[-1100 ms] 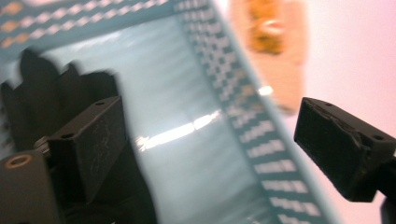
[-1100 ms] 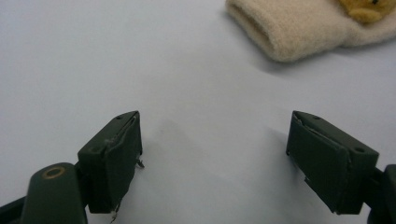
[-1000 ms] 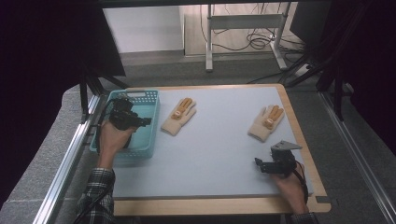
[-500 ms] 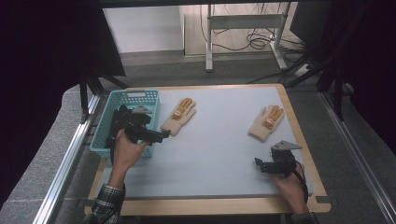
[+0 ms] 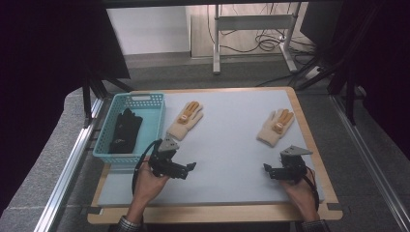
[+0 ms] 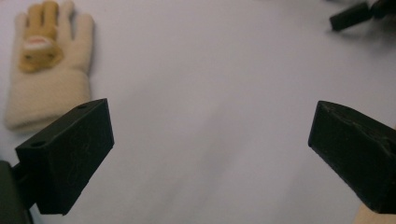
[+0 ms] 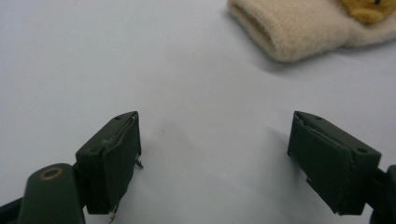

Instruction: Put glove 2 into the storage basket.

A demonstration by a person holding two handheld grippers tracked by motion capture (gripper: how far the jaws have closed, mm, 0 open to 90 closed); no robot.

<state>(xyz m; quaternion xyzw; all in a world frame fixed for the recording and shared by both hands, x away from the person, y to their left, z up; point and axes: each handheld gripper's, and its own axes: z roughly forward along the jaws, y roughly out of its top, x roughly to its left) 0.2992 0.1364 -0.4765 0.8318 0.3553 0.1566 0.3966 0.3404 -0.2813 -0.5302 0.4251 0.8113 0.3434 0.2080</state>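
A teal basket point(image 5: 116, 155) stands at the table's left with a black glove point(image 5: 124, 130) lying in it. Two cream gloves with an orange bear on each lie on the mat, one beside the basket point(image 5: 186, 120) point(image 6: 46, 65), the other at the right point(image 5: 275, 126) point(image 7: 299, 28). My left gripper point(image 5: 189, 168) point(image 6: 210, 154) hovers low over the mat in front of the basket. Its jaws have just been opening, stand wide and hold nothing. My right gripper point(image 5: 269, 170) point(image 7: 215, 158) rests near the front right, open and empty, just short of the right glove's cuff.
The grey mat point(image 5: 232, 145) lies on a wooden table whose edge point(image 5: 217, 212) runs along the front. Metal rails flank both sides. A desk frame and cables stand on the floor beyond the far edge.
My left hand has come away from over the basket, toward the front and right and lower over the mat. The black glove now shows uncovered in the basket. The right gripper has kept still.
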